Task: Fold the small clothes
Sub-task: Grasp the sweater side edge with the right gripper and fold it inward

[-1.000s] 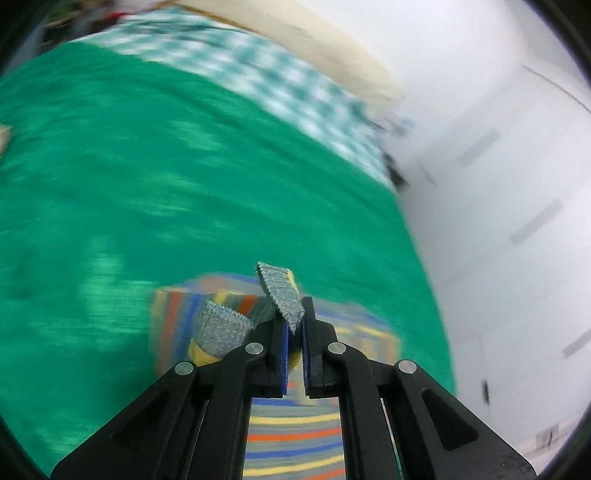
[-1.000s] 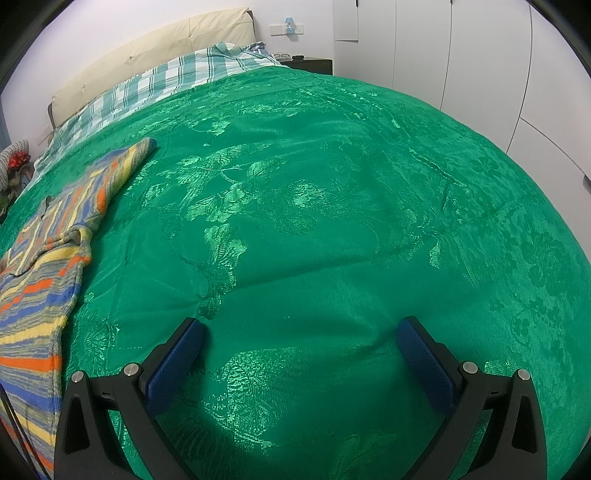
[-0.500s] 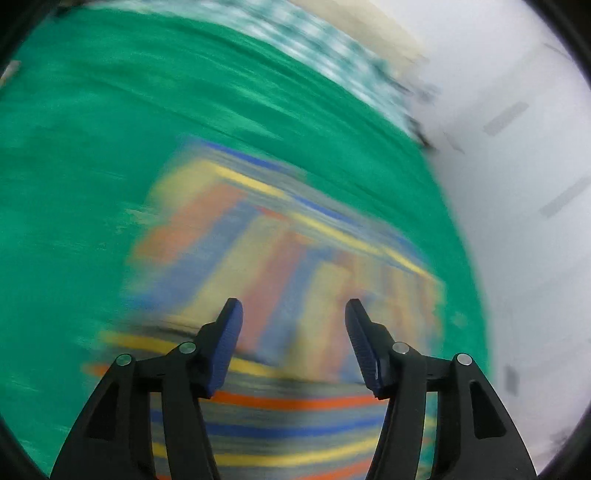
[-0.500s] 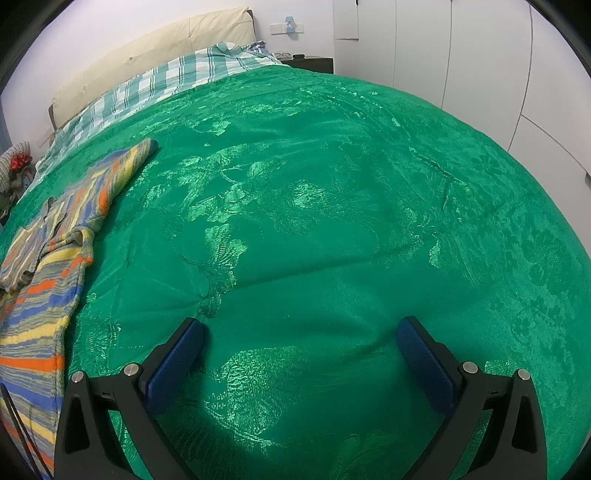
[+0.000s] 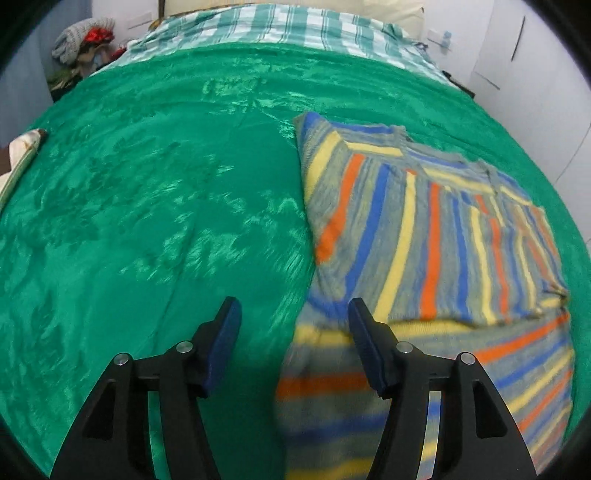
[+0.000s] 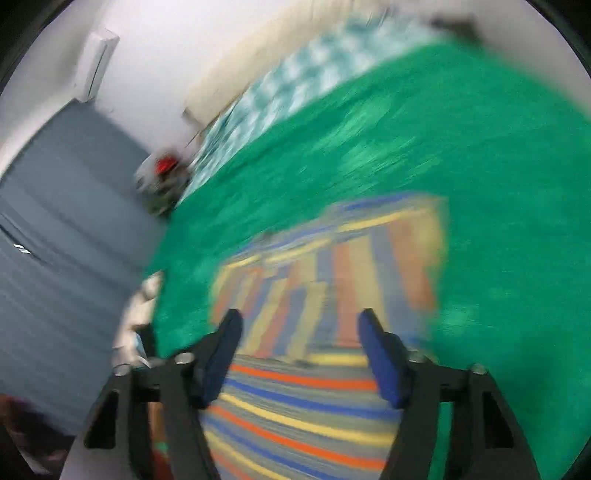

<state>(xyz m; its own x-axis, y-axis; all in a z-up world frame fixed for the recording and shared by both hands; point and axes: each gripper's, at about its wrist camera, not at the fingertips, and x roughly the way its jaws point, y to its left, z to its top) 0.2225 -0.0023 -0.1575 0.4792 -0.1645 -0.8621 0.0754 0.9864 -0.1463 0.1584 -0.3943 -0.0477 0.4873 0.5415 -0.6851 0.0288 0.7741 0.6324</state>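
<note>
A small striped knit garment (image 5: 424, 236), grey with blue, yellow and orange bands, lies on the green bedspread (image 5: 147, 203) with one part folded over the rest. My left gripper (image 5: 293, 325) is open and empty above the garment's left edge. My right gripper (image 6: 299, 332) is open and empty above the same garment (image 6: 325, 295); that view is blurred by motion.
A checked green-and-white sheet (image 5: 280, 26) and a cream headboard lie at the far end. A pile of things (image 5: 83, 37) sits at the far left corner. White cupboard doors (image 5: 546, 85) stand to the right. A pale object (image 5: 18, 162) lies at the left edge.
My left gripper let go of the garment's edge, opened, and swung left. My right gripper moved from over bare bedspread to over the garment, still open.
</note>
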